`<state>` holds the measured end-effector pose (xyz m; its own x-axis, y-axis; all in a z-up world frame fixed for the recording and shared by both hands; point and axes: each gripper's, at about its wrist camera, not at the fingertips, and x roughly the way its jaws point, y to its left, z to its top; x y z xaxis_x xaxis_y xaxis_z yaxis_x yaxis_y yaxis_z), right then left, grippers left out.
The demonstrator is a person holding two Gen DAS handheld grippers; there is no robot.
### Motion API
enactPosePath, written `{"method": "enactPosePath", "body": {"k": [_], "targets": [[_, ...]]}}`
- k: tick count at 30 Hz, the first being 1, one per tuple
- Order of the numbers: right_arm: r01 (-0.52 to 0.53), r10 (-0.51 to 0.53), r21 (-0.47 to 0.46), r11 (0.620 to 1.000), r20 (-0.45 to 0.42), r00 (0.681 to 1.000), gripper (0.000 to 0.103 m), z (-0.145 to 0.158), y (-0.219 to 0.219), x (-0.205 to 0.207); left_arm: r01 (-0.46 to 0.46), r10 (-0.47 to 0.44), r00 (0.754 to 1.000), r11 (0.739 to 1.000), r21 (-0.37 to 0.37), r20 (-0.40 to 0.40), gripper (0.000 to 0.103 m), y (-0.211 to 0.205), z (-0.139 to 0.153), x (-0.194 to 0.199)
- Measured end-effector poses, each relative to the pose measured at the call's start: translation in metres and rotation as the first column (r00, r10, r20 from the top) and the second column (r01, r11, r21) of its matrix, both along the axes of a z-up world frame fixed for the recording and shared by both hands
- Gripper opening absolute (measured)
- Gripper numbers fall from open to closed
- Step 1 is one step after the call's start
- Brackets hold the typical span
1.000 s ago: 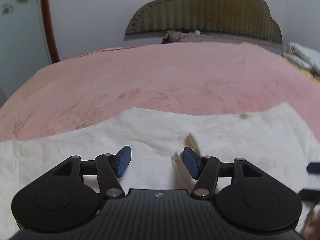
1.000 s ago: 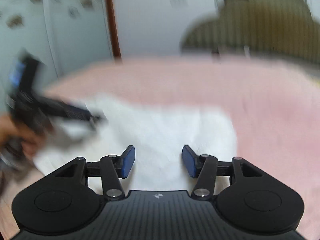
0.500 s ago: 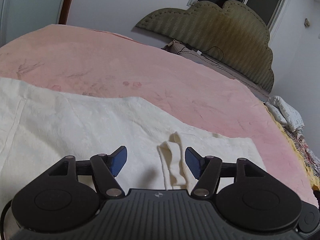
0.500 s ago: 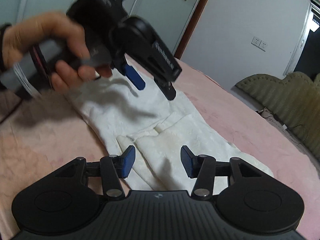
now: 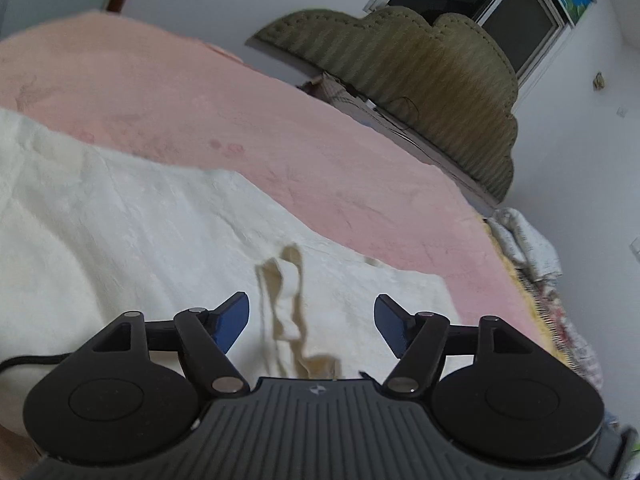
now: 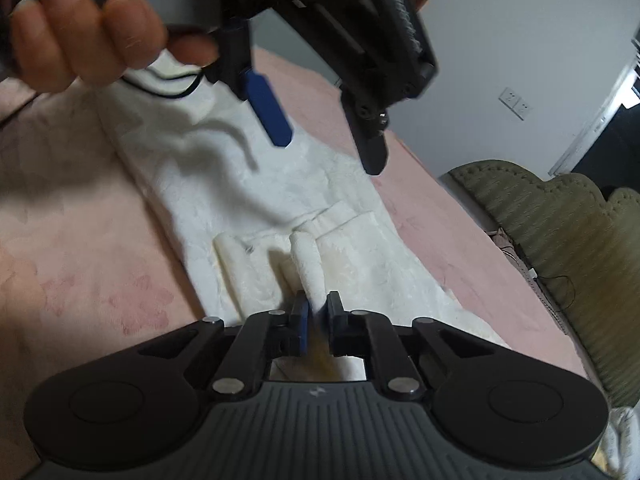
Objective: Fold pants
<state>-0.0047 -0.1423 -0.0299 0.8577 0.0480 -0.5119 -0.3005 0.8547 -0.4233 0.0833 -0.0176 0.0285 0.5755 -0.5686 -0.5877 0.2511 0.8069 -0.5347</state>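
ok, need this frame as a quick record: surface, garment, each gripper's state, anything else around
surface: pink bedspread
garment: white pants spread flat on it, a raised fold near the waist end
right gripper: shut on a ridge of the pants fabric
left gripper: jaws opening, nothing pinched; a loose fold lies between them; the right wrist view shows it above the pants
left hand: wrapped around the left gripper's handle
background: olive padded headboard, dark window, wall socket
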Motion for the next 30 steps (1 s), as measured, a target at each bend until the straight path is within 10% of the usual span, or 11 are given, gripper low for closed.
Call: {"method": "enactPosePath", "body": {"k": [3,8,15,30], "targets": [[0.029,-0.028,0.279,0.96,-0.009,1.0,0.008,0.021,-0.037,-0.002,0.062,-0.072,0.994,0.991,-0.114,-0.086,0.075,-0.009,-0.009,0.011],[0.019,-0.016,0.443,0.896,-0.011,1.0,0.007,0.037,-0.063,-0.01,0.066,-0.094,0.979,0.985,-0.158,-0.18,0.072,-0.037,-0.033,0.028],[0.005,0.008,0.443,0.896,-0.029,1.0,0.007,0.026,-0.058,-0.01,0.049,-0.047,0.997,0.998,0.047,-0.059,0.015,-0.057,-0.029,0.034],[0.022,-0.001,0.446,0.895,-0.046,0.999,0.007,0.022,-0.053,-0.011,0.054,-0.082,0.991,0.968,0.245,0.106,0.005,-0.076,-0.021,0.013]]}}
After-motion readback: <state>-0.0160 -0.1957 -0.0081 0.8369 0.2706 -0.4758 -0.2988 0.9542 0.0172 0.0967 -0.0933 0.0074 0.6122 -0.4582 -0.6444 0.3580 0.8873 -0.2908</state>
